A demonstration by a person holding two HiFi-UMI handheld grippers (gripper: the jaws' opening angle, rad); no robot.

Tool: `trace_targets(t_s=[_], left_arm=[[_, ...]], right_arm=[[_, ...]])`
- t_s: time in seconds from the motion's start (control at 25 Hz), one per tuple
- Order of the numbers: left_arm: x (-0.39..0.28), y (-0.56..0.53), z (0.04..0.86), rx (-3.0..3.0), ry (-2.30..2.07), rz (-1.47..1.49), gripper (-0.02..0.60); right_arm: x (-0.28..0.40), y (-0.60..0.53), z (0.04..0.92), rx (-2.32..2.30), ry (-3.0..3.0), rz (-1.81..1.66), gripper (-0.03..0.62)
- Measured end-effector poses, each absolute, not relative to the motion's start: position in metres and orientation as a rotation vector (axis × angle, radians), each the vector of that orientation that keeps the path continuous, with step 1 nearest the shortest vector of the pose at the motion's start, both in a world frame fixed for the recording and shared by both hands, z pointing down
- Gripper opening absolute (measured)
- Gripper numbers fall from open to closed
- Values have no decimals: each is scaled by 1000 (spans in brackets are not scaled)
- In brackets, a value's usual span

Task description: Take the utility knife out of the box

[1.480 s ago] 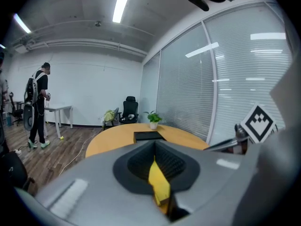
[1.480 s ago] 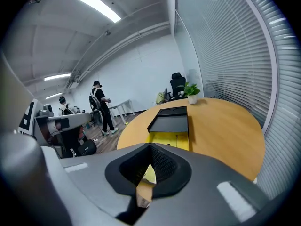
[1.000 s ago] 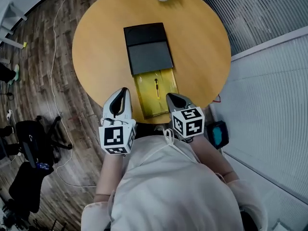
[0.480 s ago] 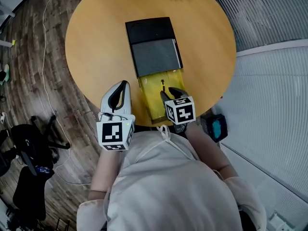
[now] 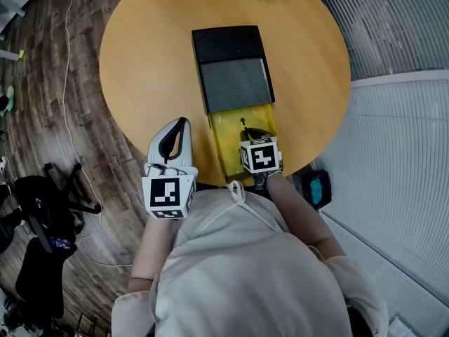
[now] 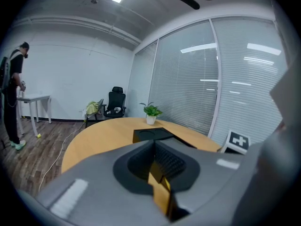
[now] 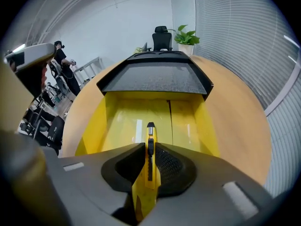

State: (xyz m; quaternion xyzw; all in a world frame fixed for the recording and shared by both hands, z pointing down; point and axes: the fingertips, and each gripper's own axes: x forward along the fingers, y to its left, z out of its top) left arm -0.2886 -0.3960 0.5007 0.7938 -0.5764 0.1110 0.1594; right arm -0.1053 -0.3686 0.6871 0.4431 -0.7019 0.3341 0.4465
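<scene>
Yellow plastic utility knife (image 7: pixel 150 134) with a black slider is clamped between the two jaws of the right gripper (image 7: pixel 150 149), which press on its sides with no gap; its tip points to the far end. The knife lies within the walls of the glossy yellow tray (image 7: pixel 94 126) that is slid out toward the near side of the flat black box (image 7: pixel 155 79); whether it touches the tray floor cannot be told. In the head view the right gripper (image 5: pixel 250 130) reaches into the tray (image 5: pixel 223 153) from the near edge. The left gripper (image 5: pixel 181 126) hovers left of the tray, apart from it, over the near rim of the round light wooden table (image 5: pixel 154 62); its jaws (image 6: pixel 159 180) are closed together on nothing. A small green plant in a white pot (image 6: pixel 150 112) stands at the table's far edge. Around it are a dark wood-plank floor (image 5: pixel 49 83), a wall of slatted blinds (image 6: pixel 235 88) on the right, a black office chair (image 6: pixel 115 103), and a person (image 6: pixel 11 93) standing by a white table (image 6: pixel 34 99) on the far left.
</scene>
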Motion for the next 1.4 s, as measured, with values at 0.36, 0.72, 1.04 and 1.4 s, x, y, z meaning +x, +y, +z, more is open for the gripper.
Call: trace_targets(t_s=[0.36, 0.72, 1.04, 1.4], left_arm=[[-286, -393, 501, 2280, -1643, 342, 6], [-285, -395, 476, 2321, -1683, 304, 6], [-275, -395, 438, 2410, -1712, 256, 6], [-280, -398, 384, 2477, -1780, 143, 6]], right_arm=[[-104, -368, 689, 1090, -1754, 809, 64], [-107, -380, 633, 1164, -1895, 828, 64], [-120, -403, 536, 1257, -2124, 714, 64], [-131, -410, 431, 1383, -2370, 497, 64]])
